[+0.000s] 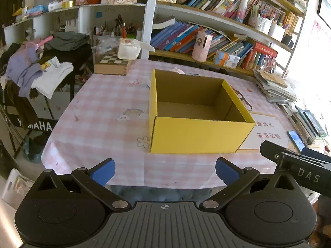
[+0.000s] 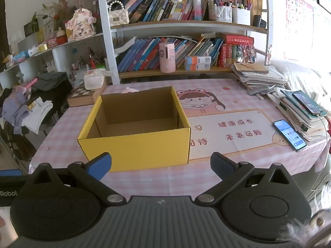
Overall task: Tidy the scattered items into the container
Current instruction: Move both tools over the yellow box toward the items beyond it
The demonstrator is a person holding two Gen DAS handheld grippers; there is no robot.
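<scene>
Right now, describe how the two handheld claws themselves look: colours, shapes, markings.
Both match: the left claw and right claw have black angular linkage arms with silver pivot pins, and fingers tipped with blue pads. Behind sit two round black housings and a grey ribbed plate bearing a small crosshair mark. The right claw's body, seen from the left camera, carries white "DAS" lettering. No cables or sleeves are visible.

Pink-checked table point(image 2: 227, 177) (cloth-covered): yellow box point(image 2: 136, 150), phone point(image 2: 289, 135), book stacks point(image 2: 258, 76).

"YAMAHA" point(image 1: 34, 126) is printed on a black stand. "DAS" point(image 1: 308, 175) marks the right gripper's body. "Robot" point(image 2: 8, 193) marks the left gripper's body. The tablecloth point(image 2: 238, 128) carries Chinese characters.
</scene>
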